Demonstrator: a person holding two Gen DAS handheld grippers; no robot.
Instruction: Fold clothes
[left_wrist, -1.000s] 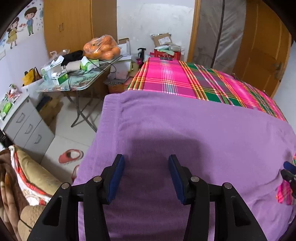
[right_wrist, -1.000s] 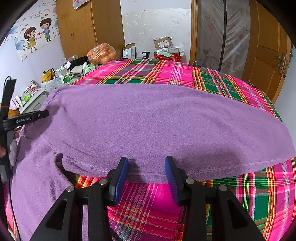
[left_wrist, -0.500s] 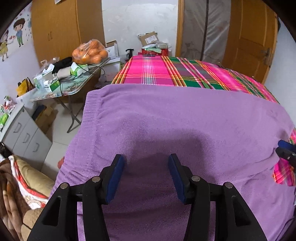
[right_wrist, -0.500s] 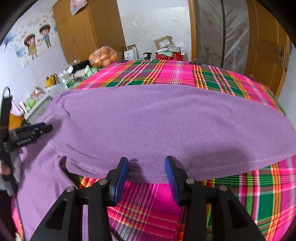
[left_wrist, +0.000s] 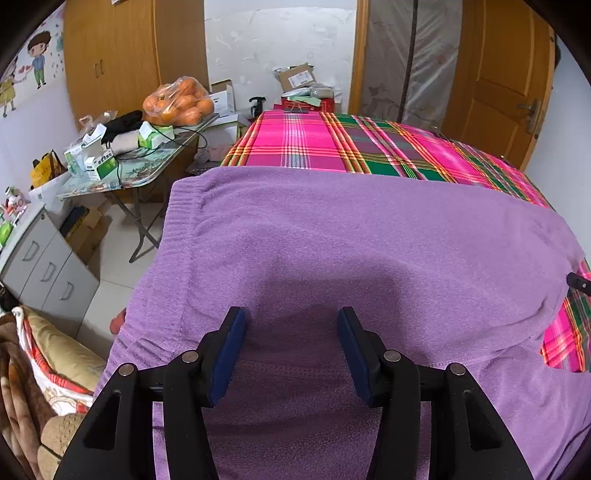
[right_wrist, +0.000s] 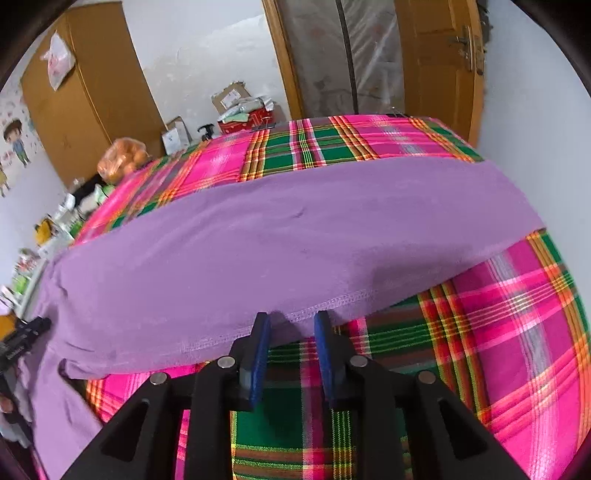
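Our right claw is closing, nothing gripped yet; we should pinch the purple garment's hem squarely.

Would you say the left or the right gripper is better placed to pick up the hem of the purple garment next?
Right, probably. The right gripper has its closing jaws at the stitched hem of the purple garment; the left gripper hovers open over mid-fabric.

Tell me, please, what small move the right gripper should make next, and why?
Probably finish closing on the stitched hem. The right gripper is closing with that edge of the purple garment between its fingertips, pads apparently not yet pressing, so a grip must come before any fold.
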